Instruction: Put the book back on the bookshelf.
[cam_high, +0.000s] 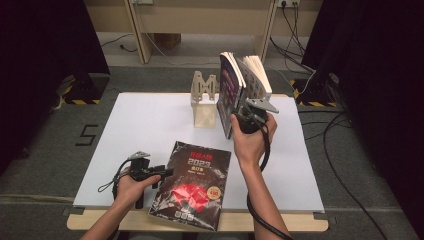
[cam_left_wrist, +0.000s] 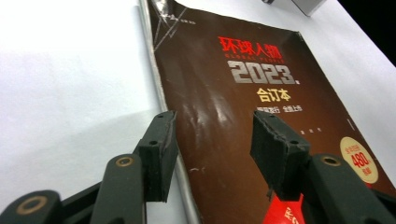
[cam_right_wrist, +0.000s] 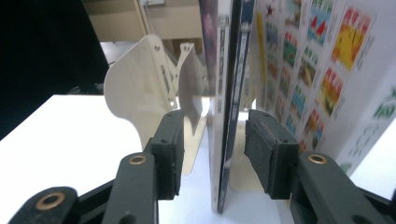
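Note:
A dark magazine (cam_high: 192, 185) with red and silver cover print lies flat near the front edge of the white board (cam_high: 145, 120). My left gripper (cam_high: 167, 173) lies low at its left side. In the left gripper view it (cam_left_wrist: 215, 140) stands open astride the magazine (cam_left_wrist: 261, 70) and its spine edge. Two books stand upright at the back: a thin purple-covered one (cam_high: 229, 95) and a fanned one (cam_high: 256, 75). My right gripper (cam_high: 245, 117) is at their near edge. In the right gripper view it (cam_right_wrist: 215, 149) is open around the thin book (cam_right_wrist: 229, 93), pads apart from it.
A cream bookend stand (cam_high: 204, 102) rises just left of the upright books, and its curved plates (cam_right_wrist: 140, 88) show beyond the right gripper's jaws. The fanned book's colourful cover (cam_right_wrist: 327, 70) leans at the right. Cables (cam_high: 335, 150) lie on the floor to the right of the table.

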